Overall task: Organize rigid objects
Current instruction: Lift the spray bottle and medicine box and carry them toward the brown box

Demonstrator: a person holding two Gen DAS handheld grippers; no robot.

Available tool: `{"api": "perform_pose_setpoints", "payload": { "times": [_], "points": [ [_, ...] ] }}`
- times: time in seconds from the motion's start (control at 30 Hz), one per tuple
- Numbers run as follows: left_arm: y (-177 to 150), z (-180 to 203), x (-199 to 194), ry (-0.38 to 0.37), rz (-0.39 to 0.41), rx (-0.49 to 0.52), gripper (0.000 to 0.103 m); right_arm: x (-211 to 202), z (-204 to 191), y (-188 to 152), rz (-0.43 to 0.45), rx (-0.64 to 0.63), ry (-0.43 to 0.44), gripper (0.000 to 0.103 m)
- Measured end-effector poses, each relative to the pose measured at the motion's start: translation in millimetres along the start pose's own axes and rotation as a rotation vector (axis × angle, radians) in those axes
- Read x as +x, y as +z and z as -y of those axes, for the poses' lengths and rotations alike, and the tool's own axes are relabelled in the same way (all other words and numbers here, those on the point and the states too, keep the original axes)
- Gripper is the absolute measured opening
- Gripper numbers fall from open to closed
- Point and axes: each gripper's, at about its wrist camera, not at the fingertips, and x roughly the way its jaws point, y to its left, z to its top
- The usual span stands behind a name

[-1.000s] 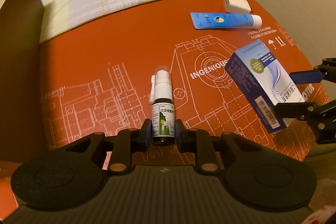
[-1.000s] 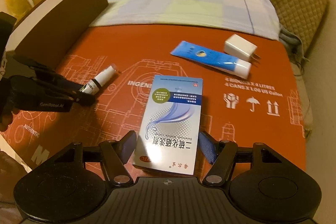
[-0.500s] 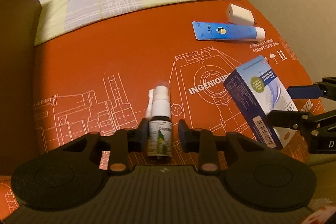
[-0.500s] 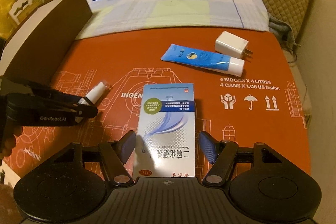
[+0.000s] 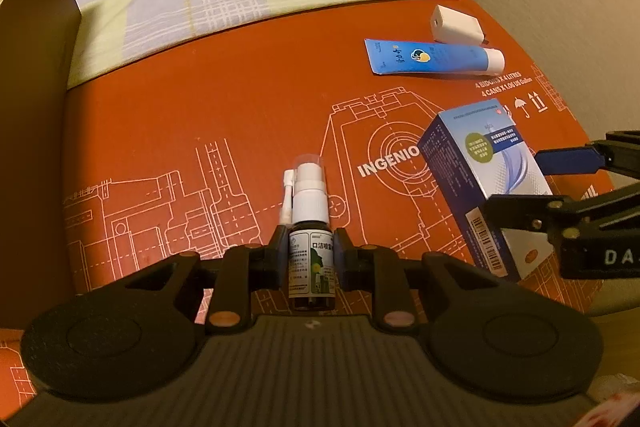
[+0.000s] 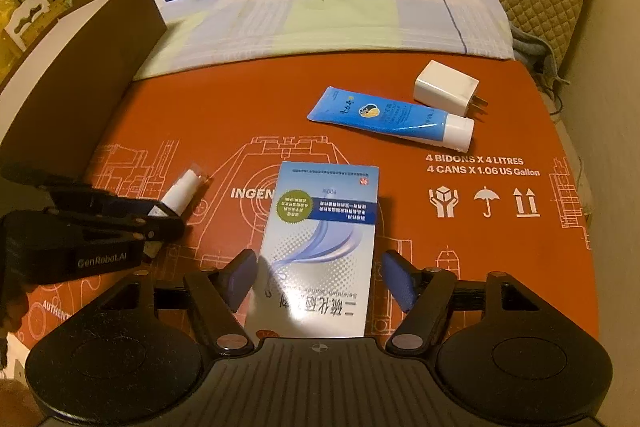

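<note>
The left tongs [image 5: 311, 259] are pinching a small spray bottle [image 5: 310, 227] by its labelled body, fingers pressed to both sides. The right tongs [image 6: 318, 279] are standing wide apart around a blue-and-white box [image 6: 324, 247]; whether the pads are touching it, I cannot tell. Both are sitting over an orange cardboard sheet [image 6: 240, 115]. Farther ahead of the right tongs, a blue tube [image 6: 384, 117] is lying just beside a white charger [image 6: 444, 87].
</note>
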Motion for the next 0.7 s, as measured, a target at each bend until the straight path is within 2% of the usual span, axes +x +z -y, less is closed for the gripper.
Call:
{"api": "perform_pose_setpoints", "payload": {
  "times": [0.2,0.33,0.37,0.4,0.43,0.7],
  "points": [
    [0,0,0,0.003,0.002,0.006,0.019,9,-4,9,-0.022,0.049,-0.035,0.072],
    [1,0,1,0.005,0.004,0.011,0.020,16,-10,8,-0.029,0.023,-0.072,0.072],
    [1,0,1,0.006,0.005,0.012,0.020,17,-11,7,-0.026,0.017,-0.072,0.071],
    [1,0,1,0.007,0.006,0.013,0.020,17,-11,5,-0.020,0.013,-0.069,0.064],
    [1,1,1,0.008,0.006,0.011,0.020,19,-12,3,-0.020,0.006,-0.069,0.063],
    [1,-1,-4,-0.020,0.015,-0.007,0.019,12,-8,0,0.008,0.038,-0.018,0.061]
  ]
}}
